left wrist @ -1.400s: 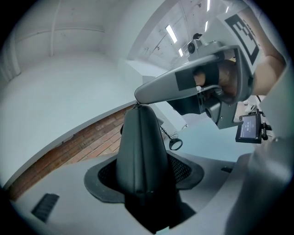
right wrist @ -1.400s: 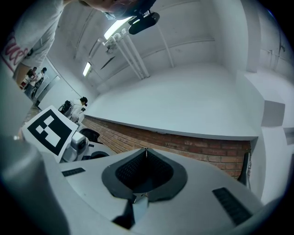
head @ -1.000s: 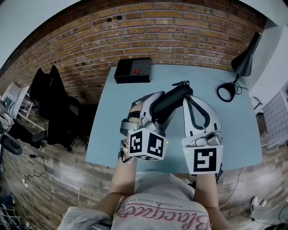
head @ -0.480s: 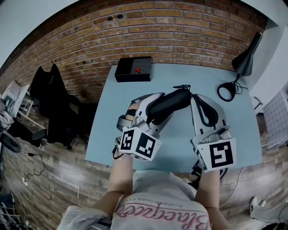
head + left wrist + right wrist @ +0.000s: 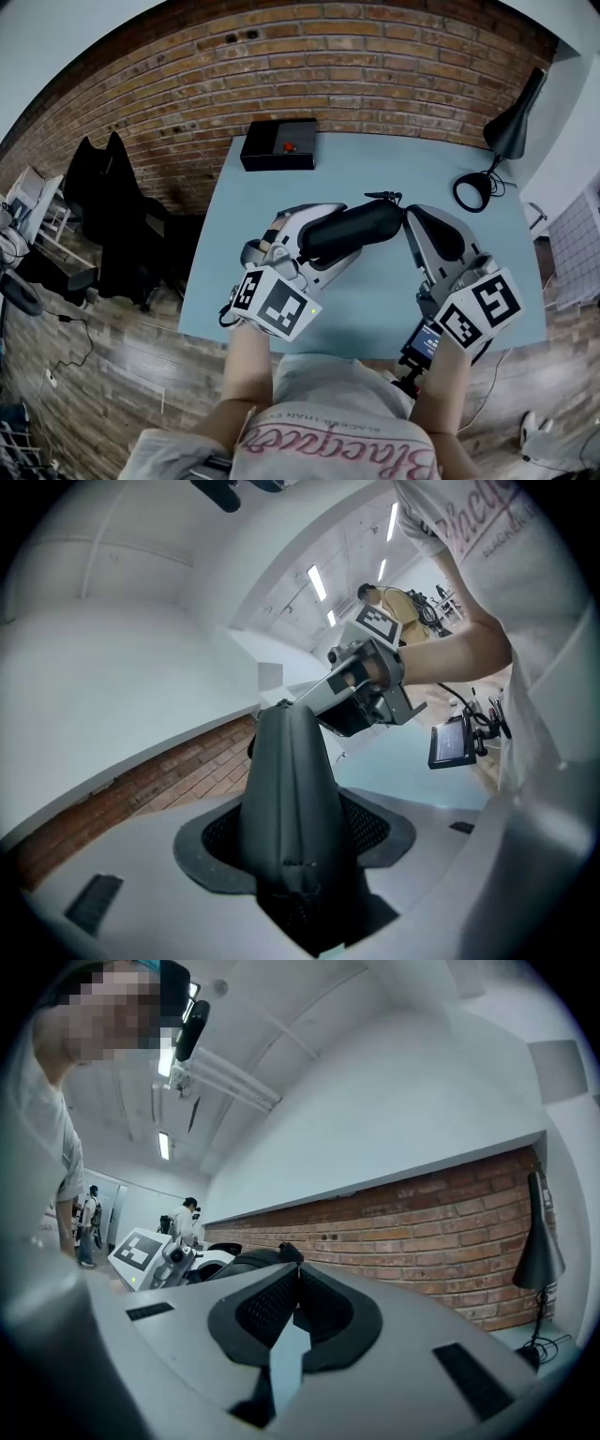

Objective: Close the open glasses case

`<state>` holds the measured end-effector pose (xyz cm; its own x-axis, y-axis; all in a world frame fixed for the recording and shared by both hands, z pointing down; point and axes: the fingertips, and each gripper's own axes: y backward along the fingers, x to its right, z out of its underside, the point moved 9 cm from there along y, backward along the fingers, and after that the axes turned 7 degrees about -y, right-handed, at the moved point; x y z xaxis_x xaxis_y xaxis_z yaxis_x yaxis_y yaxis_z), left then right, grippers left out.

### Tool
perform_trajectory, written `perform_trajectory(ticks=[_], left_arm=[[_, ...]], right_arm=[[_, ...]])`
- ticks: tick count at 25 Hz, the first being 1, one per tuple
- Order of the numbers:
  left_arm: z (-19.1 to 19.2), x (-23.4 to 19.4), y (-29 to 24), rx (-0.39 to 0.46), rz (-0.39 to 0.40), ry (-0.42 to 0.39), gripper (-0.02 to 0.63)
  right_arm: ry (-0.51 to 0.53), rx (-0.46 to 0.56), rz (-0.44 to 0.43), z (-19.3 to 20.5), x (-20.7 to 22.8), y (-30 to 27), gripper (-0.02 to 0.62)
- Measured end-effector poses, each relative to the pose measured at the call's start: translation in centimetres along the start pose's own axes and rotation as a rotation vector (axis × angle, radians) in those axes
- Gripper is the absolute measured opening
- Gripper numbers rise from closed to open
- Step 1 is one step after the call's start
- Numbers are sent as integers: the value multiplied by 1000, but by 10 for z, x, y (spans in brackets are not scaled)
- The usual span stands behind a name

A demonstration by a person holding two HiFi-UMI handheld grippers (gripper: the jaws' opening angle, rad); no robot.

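At centre frame, over the counter [image 5: 370, 302], left tongs [image 5: 309, 246] clench the case [image 5: 349, 230], right tongs [image 5: 410, 214] look pinched on its zip tab [image 5: 382, 198]: brace the body, draw the tab straight along the seam, no twisting.

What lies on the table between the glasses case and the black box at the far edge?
Nothing: the head view shows only bare blue table between the glasses case and the black box.
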<state>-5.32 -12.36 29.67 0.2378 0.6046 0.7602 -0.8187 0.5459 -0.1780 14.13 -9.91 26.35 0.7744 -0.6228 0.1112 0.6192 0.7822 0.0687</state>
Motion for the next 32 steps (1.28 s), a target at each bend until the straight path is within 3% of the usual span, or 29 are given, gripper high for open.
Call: perform_trajectory(ticks=[3,10,16,21,25,28,32], left_arm=[[2,0,-5,20,-19,66,268],[4,-3,-23,-119,-52,92,281],[6,-1,-26,-149,-8,162,345],[3,4,-29,-152,61,149,355],[-1,5,-32,-126,94,163,359],[-3,4,-33,-110,109,189,359],[0,6,-33,-175,116,169,359]], right_arm=[[11,34,11,-5,-4,1,21],[69,100,4,-16,-23,-3,21],[137,141,68,-21,-28,-3,21],[168,94,7,-15,-36,-12,21],[216,-2,-93,-8,-50,-23,21],[255,-60,-115,-1,-60,-33,21],[277,-148,-142,10,-64,-40,21]])
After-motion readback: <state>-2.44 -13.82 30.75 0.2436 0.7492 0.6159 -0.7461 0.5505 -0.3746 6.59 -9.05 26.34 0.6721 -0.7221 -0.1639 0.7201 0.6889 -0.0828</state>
